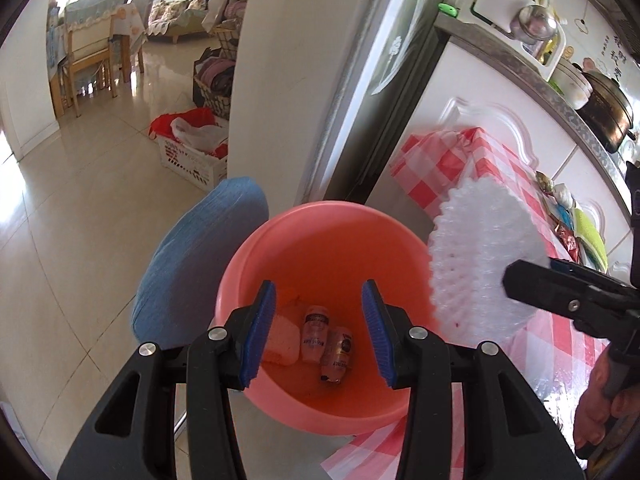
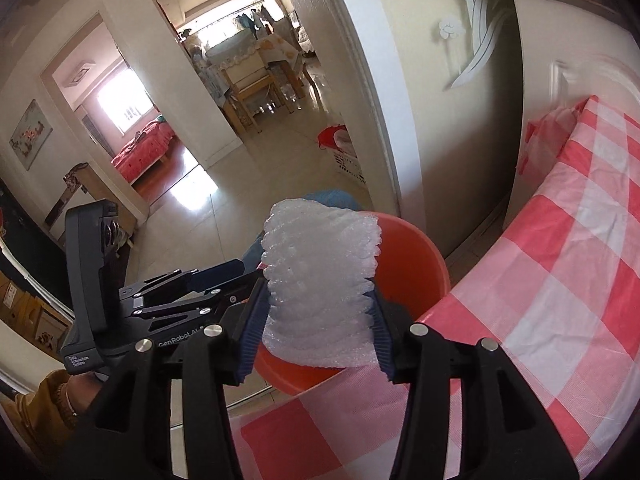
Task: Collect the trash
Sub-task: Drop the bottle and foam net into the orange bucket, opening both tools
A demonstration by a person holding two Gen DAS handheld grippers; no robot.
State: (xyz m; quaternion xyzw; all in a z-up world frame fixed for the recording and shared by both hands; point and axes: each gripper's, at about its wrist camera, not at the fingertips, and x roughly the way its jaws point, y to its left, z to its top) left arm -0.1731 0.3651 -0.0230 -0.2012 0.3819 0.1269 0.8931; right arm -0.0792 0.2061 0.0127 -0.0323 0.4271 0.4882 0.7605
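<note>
Left wrist view: on my far left I see pale glossy floor tiles (image 1: 80, 208) running back to a dining chair (image 1: 86, 60), with a white crate (image 1: 192, 160) of red cloth beside the wall corner. Nearer, a blue cushion (image 1: 192, 256) touches the pink basin (image 1: 320, 248), which holds two small bottles (image 1: 326, 340) and a pale sponge. My left tongs (image 1: 320, 332) stand wide over it, holding nothing. To the right, my right tongs (image 2: 318, 332) clamp the white foam net (image 2: 320, 280), held just above the basin's rim beside the table (image 2: 560, 280) under its red-checked cloth. Kitchen pots line the counter behind.
</note>
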